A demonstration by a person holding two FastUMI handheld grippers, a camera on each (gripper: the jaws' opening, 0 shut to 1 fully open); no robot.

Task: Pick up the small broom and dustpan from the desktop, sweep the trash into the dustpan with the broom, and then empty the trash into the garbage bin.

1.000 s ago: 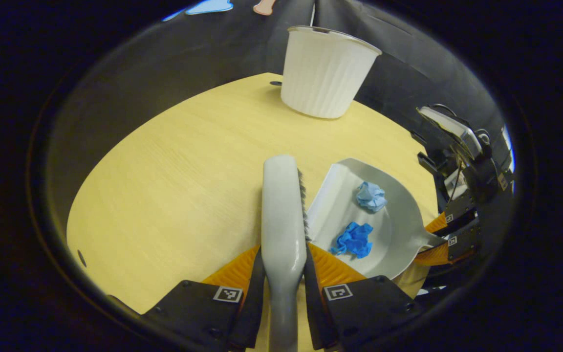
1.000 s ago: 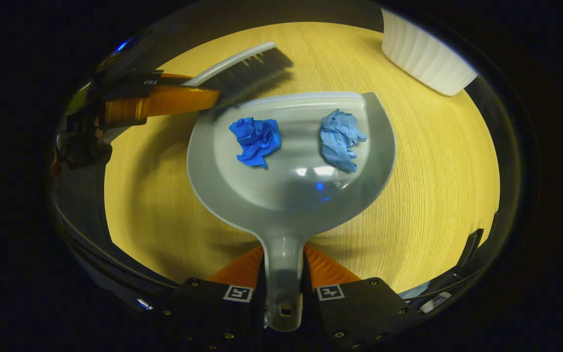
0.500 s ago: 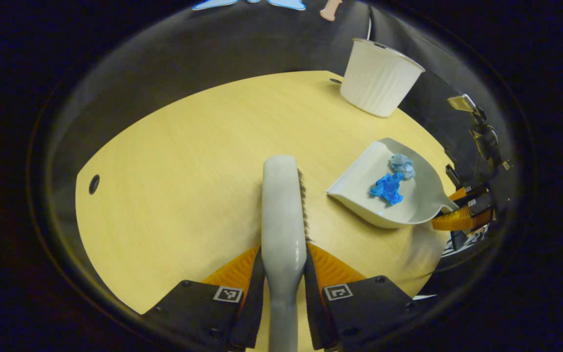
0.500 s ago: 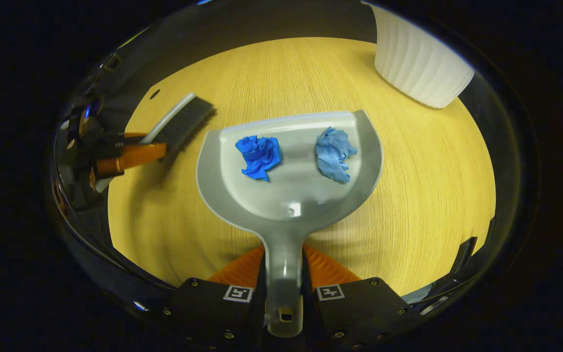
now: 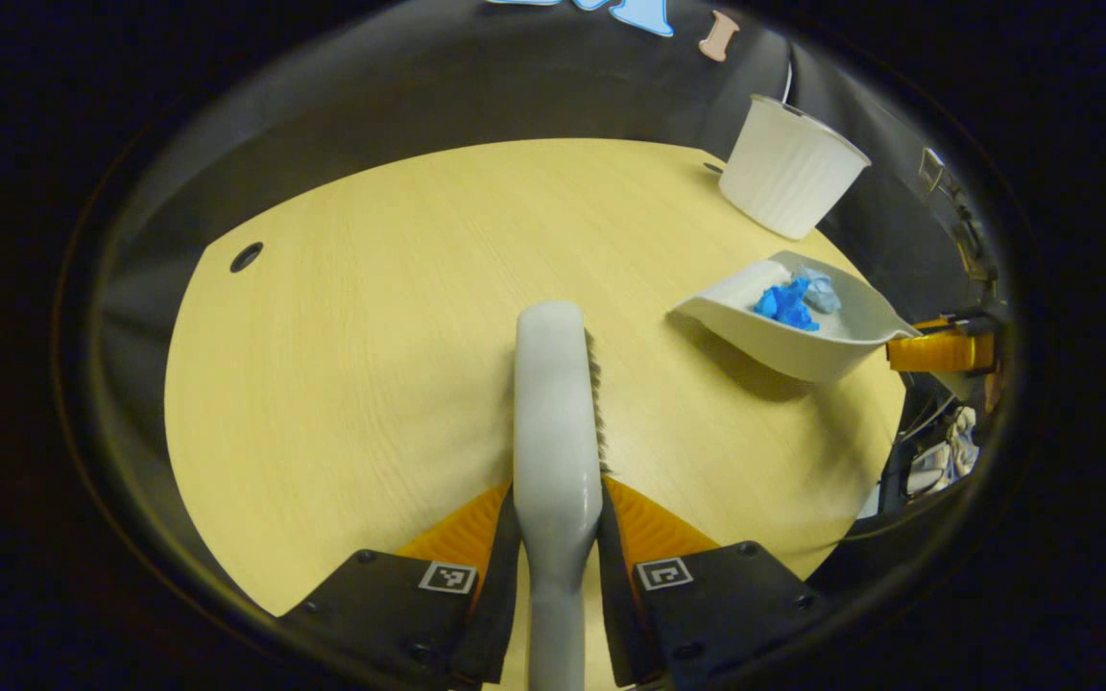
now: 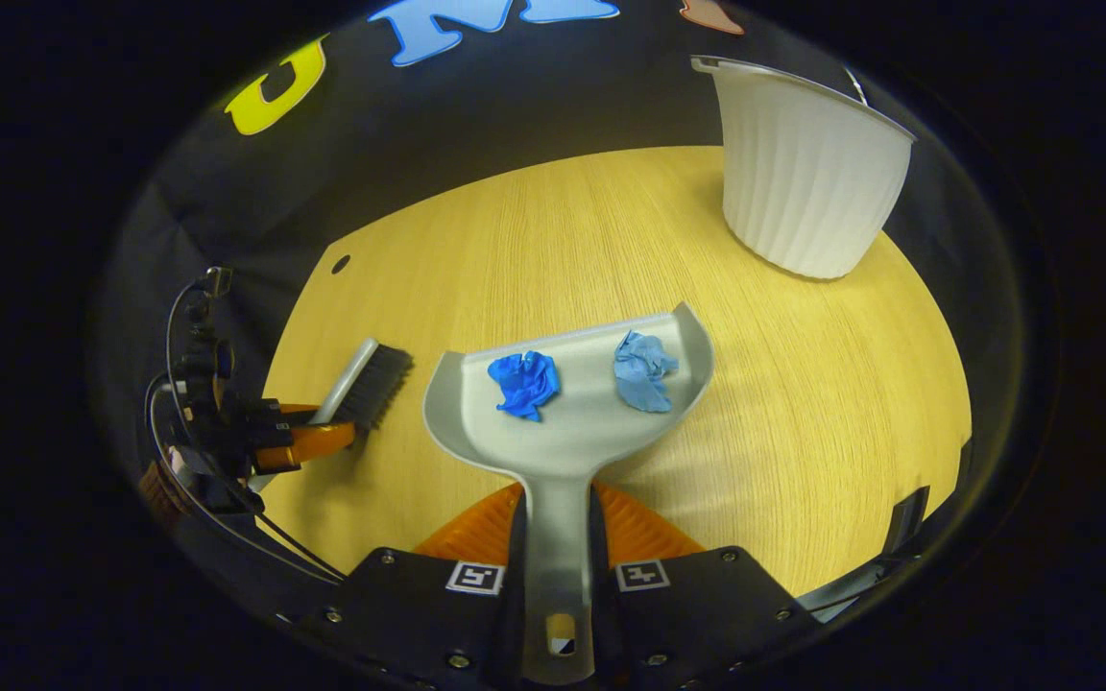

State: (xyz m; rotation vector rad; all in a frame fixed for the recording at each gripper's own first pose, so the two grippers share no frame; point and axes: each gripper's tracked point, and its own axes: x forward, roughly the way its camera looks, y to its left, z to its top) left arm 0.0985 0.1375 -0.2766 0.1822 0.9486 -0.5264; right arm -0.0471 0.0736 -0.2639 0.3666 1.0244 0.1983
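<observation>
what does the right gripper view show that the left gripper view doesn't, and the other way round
The right gripper view looks down into the dustpan, so the two blue paper wads lie apart in it, and the broom's dark bristles show side-on. It also shows the right gripper shut on the dustpan's handle.

The left gripper view shows the left gripper shut on the broom, and the dustpan's underside lifted off the table, casting a shadow.

Both share the white ribbed bin, the table's cable hole, the wads and both tools.

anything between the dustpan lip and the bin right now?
Nothing: in the right gripper view, bare tabletop runs from the dustpan lip to the white bin. Both blue paper wads sit inside the pan.
</observation>
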